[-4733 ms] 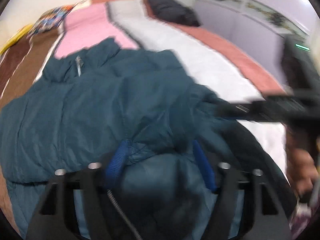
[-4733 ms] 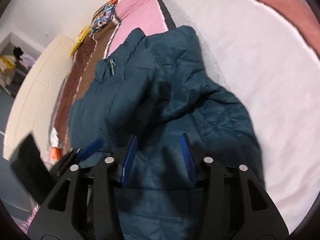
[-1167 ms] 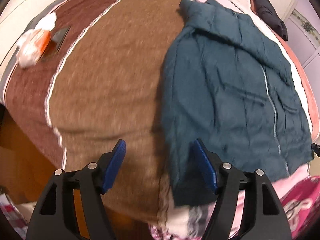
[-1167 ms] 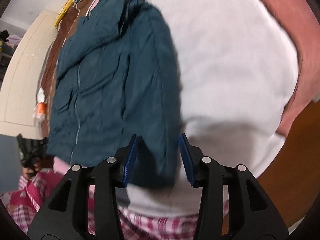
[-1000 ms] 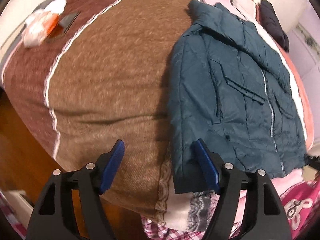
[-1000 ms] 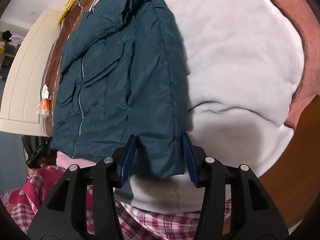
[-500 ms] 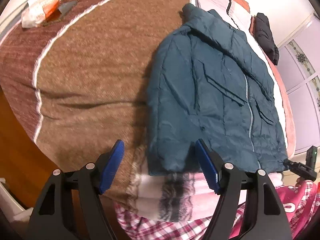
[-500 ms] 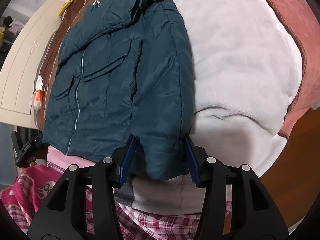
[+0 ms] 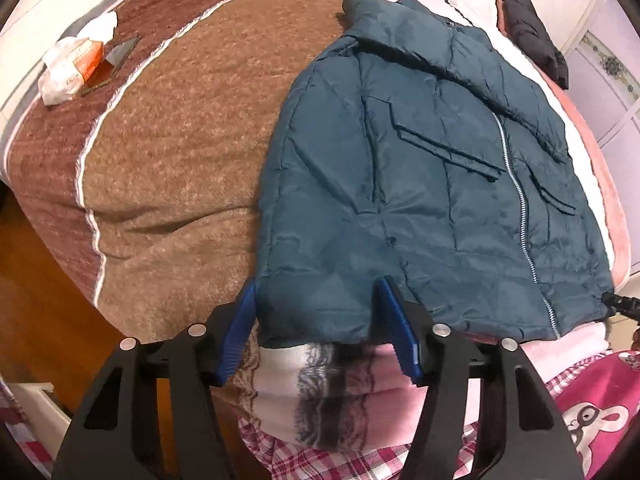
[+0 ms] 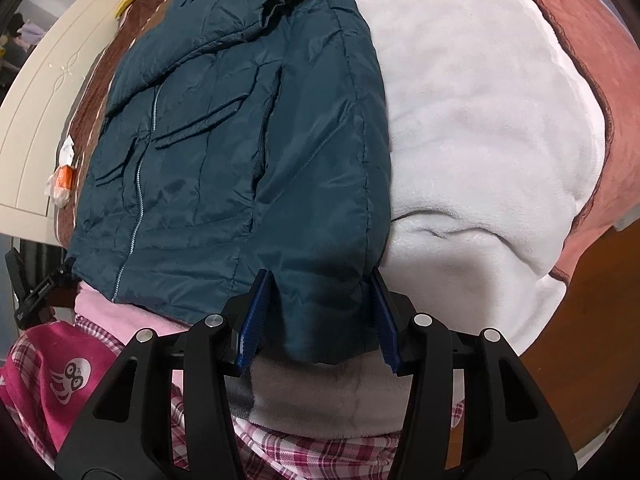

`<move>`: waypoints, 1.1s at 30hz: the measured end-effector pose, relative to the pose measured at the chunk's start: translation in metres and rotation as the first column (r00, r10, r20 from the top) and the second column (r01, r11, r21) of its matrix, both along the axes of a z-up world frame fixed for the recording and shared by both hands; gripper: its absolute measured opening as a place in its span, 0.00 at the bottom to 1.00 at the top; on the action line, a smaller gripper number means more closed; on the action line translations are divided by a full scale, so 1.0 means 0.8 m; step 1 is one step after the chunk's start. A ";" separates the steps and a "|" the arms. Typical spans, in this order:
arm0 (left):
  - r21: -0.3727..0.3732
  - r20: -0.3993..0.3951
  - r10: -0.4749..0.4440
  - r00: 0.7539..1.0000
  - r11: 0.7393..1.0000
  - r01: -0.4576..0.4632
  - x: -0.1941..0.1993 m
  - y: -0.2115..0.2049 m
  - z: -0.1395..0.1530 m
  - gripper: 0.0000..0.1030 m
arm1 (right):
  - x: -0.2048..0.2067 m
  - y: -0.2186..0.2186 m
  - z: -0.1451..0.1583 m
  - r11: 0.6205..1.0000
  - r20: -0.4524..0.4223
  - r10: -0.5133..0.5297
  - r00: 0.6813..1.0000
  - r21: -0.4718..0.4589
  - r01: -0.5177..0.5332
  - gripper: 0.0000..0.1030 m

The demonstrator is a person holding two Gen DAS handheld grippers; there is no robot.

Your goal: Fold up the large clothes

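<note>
A dark teal padded jacket [image 9: 420, 168] lies spread flat, front up and zipped, on the bed; it also shows in the right wrist view [image 10: 240, 152]. My left gripper [image 9: 320, 320] is open, its blue fingers on either side of the jacket's near-left hem corner. My right gripper [image 10: 320, 312] is open too, its fingers either side of the near-right hem corner, which hangs over the bed edge. Neither is closed on the fabric.
The bed has a brown blanket [image 9: 172, 128] on the left and a white fleece blanket [image 10: 480, 128] on the right. An orange-white packet [image 9: 72, 64] lies at the far left. A black garment [image 9: 532, 32] lies at the far end. Wooden floor [image 9: 36, 300] borders the bed.
Earlier the jacket was bunched and held; now it lies flat. In the last second both grippers moved in to the hem corners, so the fingers now bracket the fabric.
</note>
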State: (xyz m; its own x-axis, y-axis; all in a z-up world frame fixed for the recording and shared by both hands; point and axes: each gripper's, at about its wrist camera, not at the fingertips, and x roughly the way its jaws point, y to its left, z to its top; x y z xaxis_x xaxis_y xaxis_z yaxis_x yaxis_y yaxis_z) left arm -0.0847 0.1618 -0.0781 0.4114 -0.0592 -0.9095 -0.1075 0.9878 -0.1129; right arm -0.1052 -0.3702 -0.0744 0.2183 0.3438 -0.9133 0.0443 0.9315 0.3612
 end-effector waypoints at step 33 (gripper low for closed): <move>0.004 0.184 -0.038 0.982 0.999 0.037 0.007 -0.017 0.075 0.11 | 0.011 -0.024 0.067 0.959 0.168 -0.076 0.983 0.282 0.026 0.12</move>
State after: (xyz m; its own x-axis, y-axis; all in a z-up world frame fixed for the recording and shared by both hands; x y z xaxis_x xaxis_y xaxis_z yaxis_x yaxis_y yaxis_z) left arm -0.0793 0.1483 -0.0183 0.5696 -0.0770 -0.8183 -0.0477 0.9908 -0.1264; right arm -0.0966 -0.3891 -0.0209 0.3901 0.5623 -0.7292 0.0022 0.7913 0.6114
